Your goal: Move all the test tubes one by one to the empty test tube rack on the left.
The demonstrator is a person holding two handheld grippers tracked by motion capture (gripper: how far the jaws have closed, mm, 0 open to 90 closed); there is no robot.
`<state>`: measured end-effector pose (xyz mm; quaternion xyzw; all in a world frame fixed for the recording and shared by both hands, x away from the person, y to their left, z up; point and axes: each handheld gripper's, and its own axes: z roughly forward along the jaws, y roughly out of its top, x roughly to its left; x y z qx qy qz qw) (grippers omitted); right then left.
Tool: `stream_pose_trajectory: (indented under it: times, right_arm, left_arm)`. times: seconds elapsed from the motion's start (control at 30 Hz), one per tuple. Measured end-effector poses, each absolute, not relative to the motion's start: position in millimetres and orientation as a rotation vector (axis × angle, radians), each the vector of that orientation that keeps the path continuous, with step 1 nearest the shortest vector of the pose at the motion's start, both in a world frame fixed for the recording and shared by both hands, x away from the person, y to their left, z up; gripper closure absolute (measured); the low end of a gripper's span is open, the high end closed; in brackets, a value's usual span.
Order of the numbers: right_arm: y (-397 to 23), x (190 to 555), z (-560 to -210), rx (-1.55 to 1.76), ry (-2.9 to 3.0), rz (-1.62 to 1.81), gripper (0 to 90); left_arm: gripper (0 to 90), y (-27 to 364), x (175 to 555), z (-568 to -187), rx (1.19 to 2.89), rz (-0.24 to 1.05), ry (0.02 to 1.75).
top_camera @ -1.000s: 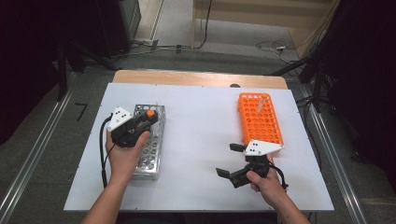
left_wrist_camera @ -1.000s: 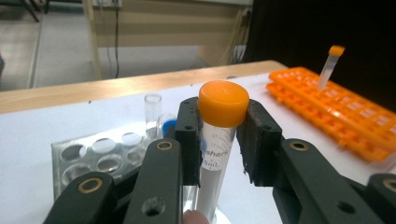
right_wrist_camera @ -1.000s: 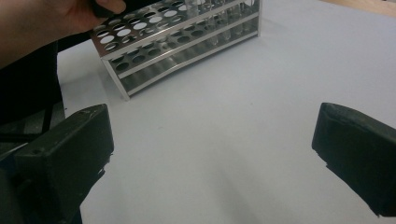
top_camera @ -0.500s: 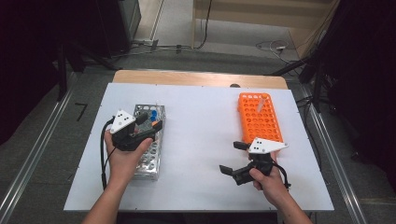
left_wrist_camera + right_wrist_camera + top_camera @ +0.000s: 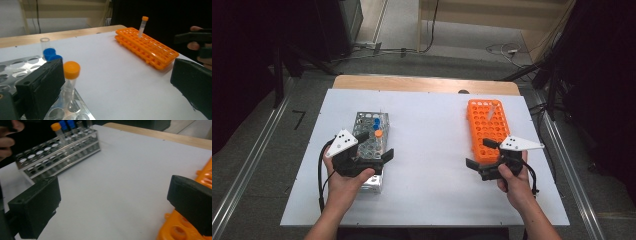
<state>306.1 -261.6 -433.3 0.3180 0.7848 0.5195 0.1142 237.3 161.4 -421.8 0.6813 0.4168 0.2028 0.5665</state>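
High view: left gripper (image 5: 374,147), jaws wide, sits over the metal rack (image 5: 371,131) at 9 o'clock; right gripper (image 5: 482,155), also wide and empty, touches the orange rack (image 5: 484,125) at 3 o'clock.

Left gripper view: the orange-capped tube (image 5: 71,82) stands just beside 1 jaw; closing off-centre could tip it.

Right gripper view: 1 jaw overlaps the orange rack's edge and may nudge it.

I'm in a lab: a perforated metal test-tube rack (image 5: 373,131), an orange plastic tube rack (image 5: 487,129), a white worktable (image 5: 432,145).

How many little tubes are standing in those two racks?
5, unless some are hidden. Four in the metal rack: an orange-capped tube, two blue-capped tubes, one capless tube. One small orange-capped tube in the orange rack.
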Motion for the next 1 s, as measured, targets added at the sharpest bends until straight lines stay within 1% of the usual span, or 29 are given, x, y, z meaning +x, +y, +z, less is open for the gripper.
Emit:
stream_pose_trajectory:
  times: [0.2,0.43,0.53,0.6,0.73,0.8,0.93,1.0]
  right_arm:
    - [-274.4,331.3,-435.6,0.994,2.267,1.435,0.0]
    - [-282.8,365.2,-431.9,1.105,2.19,1.409,0.0]
    - [-285.1,377.3,-433.0,1.167,2.15,1.388,3.4]
    - [-285.4,385.3,-435.5,1.206,2.132,1.36,6.1]
    - [-285.8,398.7,-440.9,1.284,2.094,1.298,16.7]
    - [-286.2,406.4,-443.1,1.323,2.081,1.265,20.0]
    - [-285.4,421.7,-444.4,1.367,2.059,1.189,30.7]
    - [-283.8,428.2,-444.4,1.388,2.063,1.153,34.5]
  left_arm:
    - [0.0,160.6,232.7,-430.1,1.605,0.438,0.976]
    - [0.0,158.8,234.2,-441.1,1.633,0.419,0.981]
    - [0.0,161.7,236.1,-446.7,1.626,0.401,1.002]
    - [0.0,162.0,236.3,-449.4,1.631,0.399,1.009]
    - [0.0,161.1,235.9,-451.7,1.637,0.393,1.006]
    - [0.0,160.0,235.2,-451.8,1.636,0.389,1.005]
    - [0.0,157.0,232.9,-451.0,1.643,0.388,0.991]
    - [0.0,156.5,231.8,-449.9,1.644,0.39,0.992]
